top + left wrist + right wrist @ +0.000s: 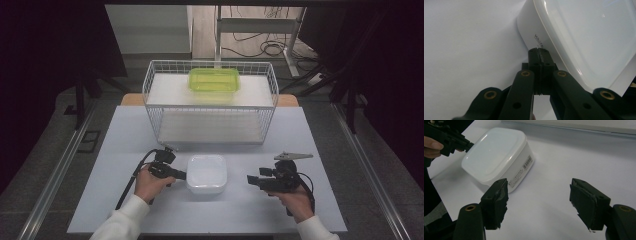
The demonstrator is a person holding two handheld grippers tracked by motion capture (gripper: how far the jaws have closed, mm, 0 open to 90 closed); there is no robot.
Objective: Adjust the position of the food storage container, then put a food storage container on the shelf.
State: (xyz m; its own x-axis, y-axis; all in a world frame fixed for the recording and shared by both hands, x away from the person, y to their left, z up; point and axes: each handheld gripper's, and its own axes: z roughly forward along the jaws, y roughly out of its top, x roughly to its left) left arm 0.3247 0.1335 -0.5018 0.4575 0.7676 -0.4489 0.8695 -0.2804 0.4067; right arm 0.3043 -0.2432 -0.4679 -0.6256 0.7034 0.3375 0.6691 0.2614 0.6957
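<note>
White lidded square container (206, 173) has rounded corners.

One white lidded plastic container (206, 173) sits at the table's six o'clock side. One green lidded container (214, 79) lies at twelve o'clock, on top of one white wire basket rack (152, 107). Two handheld grippers are present: the left gripper (184, 175) at seven o'clock and the right gripper (249, 179) at five o'clock. One table (120, 145) carries everything.
</note>
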